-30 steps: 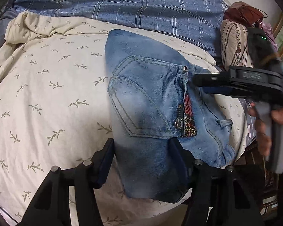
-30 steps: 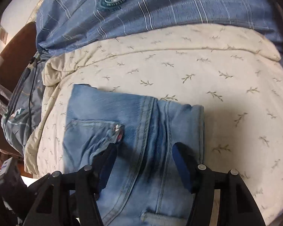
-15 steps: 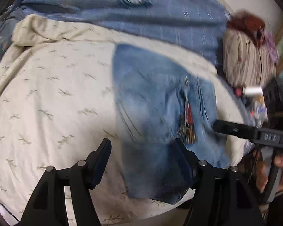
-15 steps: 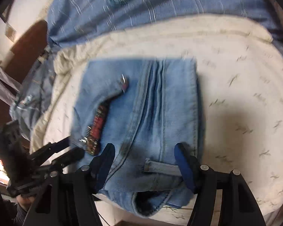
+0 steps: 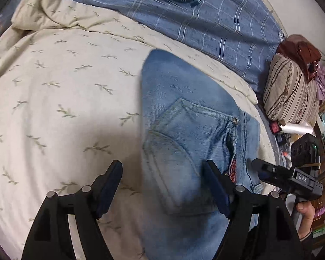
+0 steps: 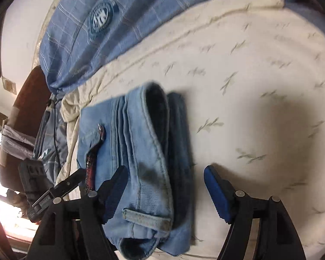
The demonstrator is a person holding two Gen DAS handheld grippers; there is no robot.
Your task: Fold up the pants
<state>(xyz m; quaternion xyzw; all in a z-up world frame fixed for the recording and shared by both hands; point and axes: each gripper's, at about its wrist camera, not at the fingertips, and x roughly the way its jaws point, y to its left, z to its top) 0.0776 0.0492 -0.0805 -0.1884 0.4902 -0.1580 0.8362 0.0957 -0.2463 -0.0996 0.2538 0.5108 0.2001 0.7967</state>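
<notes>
Left wrist view: folded jeans (image 5: 184, 143) lie flat on the cream leaf-print bedspread (image 5: 65, 108), back pocket up.
Left gripper (image 5: 162, 186): jaws wide apart and just been opening, over the jeans' near edge, pressing nothing.
Right gripper (image 6: 164, 186): also spread and just been opening, above the waistband; nothing clamped.
Behind: blue plaid blanket (image 5: 205, 21), striped pillow (image 5: 290, 93) at the bedside.

We see the light-blue denim pants (image 5: 184, 143) folded into a compact stack on the cream bedspread (image 5: 65, 99), back pocket up.
</notes>
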